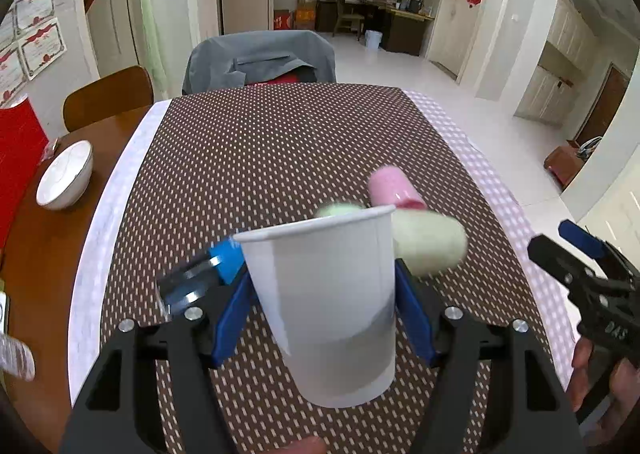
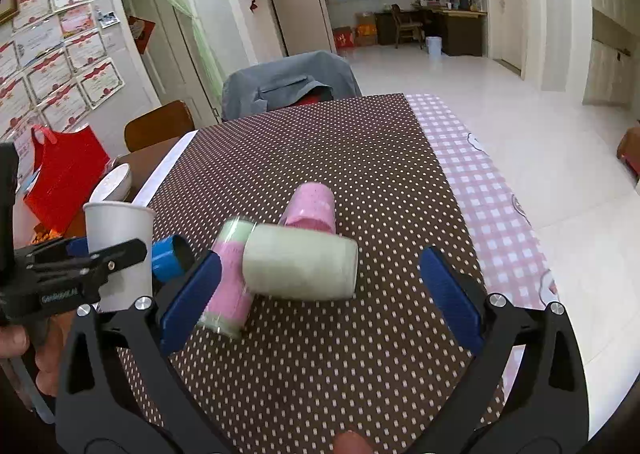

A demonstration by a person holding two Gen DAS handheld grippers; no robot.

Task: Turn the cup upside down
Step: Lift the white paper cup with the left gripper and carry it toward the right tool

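My left gripper [image 1: 322,294] is shut on a white paper cup [image 1: 328,306]. The cup stands mouth up, tilted slightly, above the brown dotted tablecloth [image 1: 280,141]. The cup also shows at the left of the right wrist view [image 2: 118,250], held by the left gripper [image 2: 84,266]. My right gripper [image 2: 320,294] is open and empty, with its blue fingers [image 2: 190,300] wide apart over lying cups. In the left wrist view the right gripper [image 1: 576,254] is at the right edge.
A pale green cup [image 2: 300,268], a pink cup [image 2: 312,207] and a pink-and-green cup [image 2: 230,286] lie on their sides mid-table. A blue cup [image 2: 170,258] lies by the white cup. A white bowl [image 1: 66,179] and red bag [image 2: 64,173] are at the left; a grey-draped chair [image 1: 260,61] stands behind.
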